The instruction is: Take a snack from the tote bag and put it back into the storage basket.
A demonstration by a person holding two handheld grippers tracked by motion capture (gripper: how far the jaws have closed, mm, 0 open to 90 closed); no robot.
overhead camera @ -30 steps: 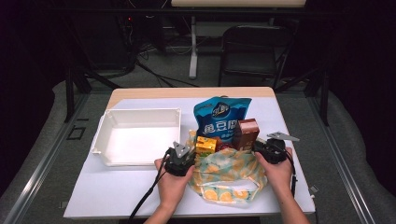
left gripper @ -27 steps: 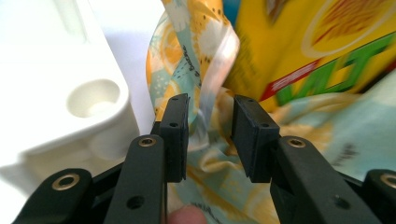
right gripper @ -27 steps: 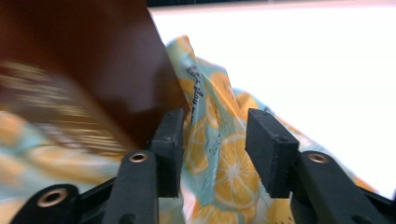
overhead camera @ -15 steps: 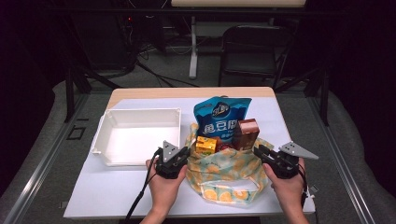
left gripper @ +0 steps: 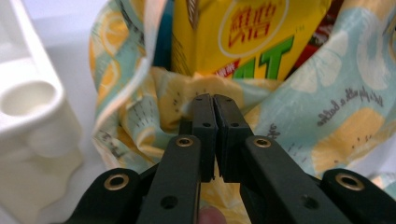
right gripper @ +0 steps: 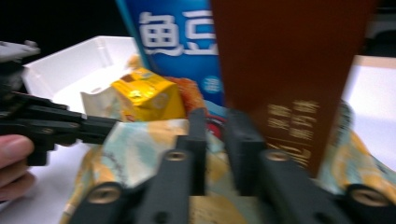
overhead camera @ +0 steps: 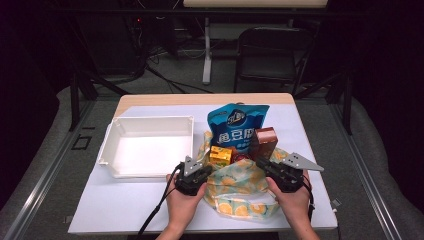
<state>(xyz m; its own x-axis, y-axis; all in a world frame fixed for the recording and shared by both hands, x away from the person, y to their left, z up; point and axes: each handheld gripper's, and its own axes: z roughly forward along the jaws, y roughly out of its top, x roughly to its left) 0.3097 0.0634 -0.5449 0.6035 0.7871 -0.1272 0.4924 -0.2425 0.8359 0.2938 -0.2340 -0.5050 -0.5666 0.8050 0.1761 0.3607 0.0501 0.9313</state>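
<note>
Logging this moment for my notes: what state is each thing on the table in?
Printed bag: lying open, goods standing in its mouth.
White tray: empty, beside the bag.
Blue pouch: upright.
Brown carton: upright.
Yellow carton: upright in the bag.
Left gripper: shut on the bag's rim.
Right gripper: closing at the bag's rim; grip unclear.
</note>
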